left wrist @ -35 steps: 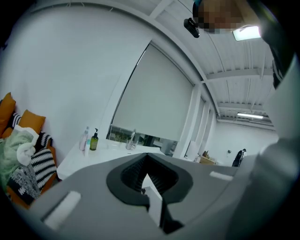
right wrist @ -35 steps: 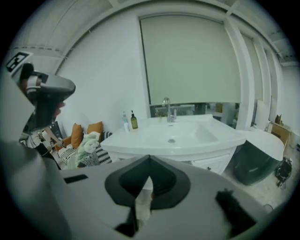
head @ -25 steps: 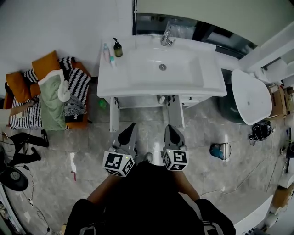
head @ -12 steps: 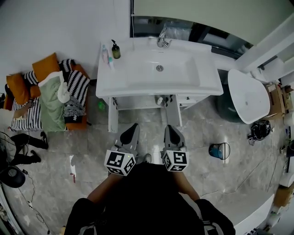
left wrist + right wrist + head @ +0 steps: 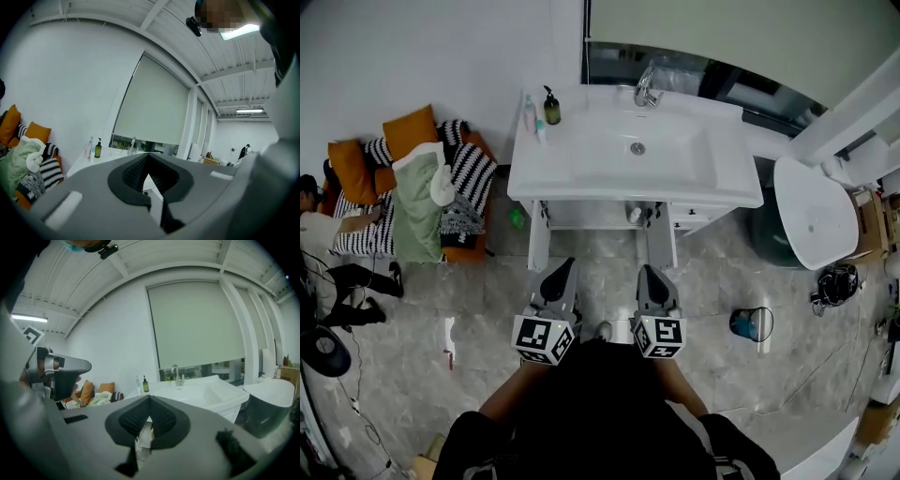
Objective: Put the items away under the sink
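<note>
Where you stand: on a grey marbled floor, squarely facing the washbasin, with both tools held out side by side ahead of you and well short of it.
Washbasin: white and rectangular, set against the wall below a pale window blind. It rests on white legs, and the bay beneath it is open toward you.
Left of it: a couch heaped with orange cushions, black-and-white striped fabric and a pale green garment. A person sits at the far edge.
Right of it: a white oval fixture on a dark base, standing apart from the washbasin.
Left tool: tips pressed together with nothing between them, pointing toward the washbasin's front.
Right tool: likewise pinched closed and empty, pointing the same way.
Bin: small and blue-lined, on the floor to the right of your right tool.
Faucet: chrome, at the middle of the washbasin's back rim.
Task items: a dark pump bottle and a slim clear bottle stand upright, close together, on the washbasin's back left corner. Neither is in the bay underneath.
</note>
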Demonstrator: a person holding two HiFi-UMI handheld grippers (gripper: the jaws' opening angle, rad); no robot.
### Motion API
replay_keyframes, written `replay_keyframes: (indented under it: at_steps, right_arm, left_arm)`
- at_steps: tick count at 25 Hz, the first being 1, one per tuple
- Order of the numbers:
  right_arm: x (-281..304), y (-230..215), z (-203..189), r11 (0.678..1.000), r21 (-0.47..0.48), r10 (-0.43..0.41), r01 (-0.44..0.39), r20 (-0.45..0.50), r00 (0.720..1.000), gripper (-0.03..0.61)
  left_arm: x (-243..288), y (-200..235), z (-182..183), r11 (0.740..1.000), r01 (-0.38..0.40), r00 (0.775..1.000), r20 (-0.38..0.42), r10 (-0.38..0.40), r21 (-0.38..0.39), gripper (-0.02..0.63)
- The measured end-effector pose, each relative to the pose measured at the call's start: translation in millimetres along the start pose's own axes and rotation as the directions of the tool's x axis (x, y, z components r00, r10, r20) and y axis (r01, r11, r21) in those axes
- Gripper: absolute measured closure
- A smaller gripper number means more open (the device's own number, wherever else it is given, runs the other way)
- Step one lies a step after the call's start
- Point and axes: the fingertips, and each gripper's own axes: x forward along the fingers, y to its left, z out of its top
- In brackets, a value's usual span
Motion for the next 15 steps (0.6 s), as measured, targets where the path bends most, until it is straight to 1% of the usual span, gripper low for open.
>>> replay_keyframes:
  at_steps: [4, 7, 12, 15]
  right_arm:
    - [4.9, 12.1, 4.0, 0.999, 0.010, 0.040, -0.041, 0.022, 0.999, 0.563]
    - [15.7, 24.1, 9.9, 0.998, -0.005, 0.066, -0.066, 0.040, 0.997, 0.563]
    - [43.2, 47.5, 24.2, 0.992, -0.046, 0.115, -0.113, 0.042, 0.992, 0.564]
    - [63.2, 60.5, 33.2, 0.991, -0.068, 0.121, -0.117, 0.047, 0.992, 0.564]
  left_arm:
    - [-12.8, 14.0, 3.1, 0.999, -0.046, 0.999, 0.008, 0.046, 0.006, 0.607]
    - [-16.9, 26.8, 9.9, 0.998, -0.064, 0.998, 0.031, 0.063, 0.019, 0.607]
    - [-8.7, 52.3, 23.7, 0.997, -0.063, 0.997, 0.054, 0.061, 0.036, 0.607]
    - [-4.6, 70.5, 30.7, 0.998, -0.057, 0.997, 0.060, 0.054, 0.038, 0.607]
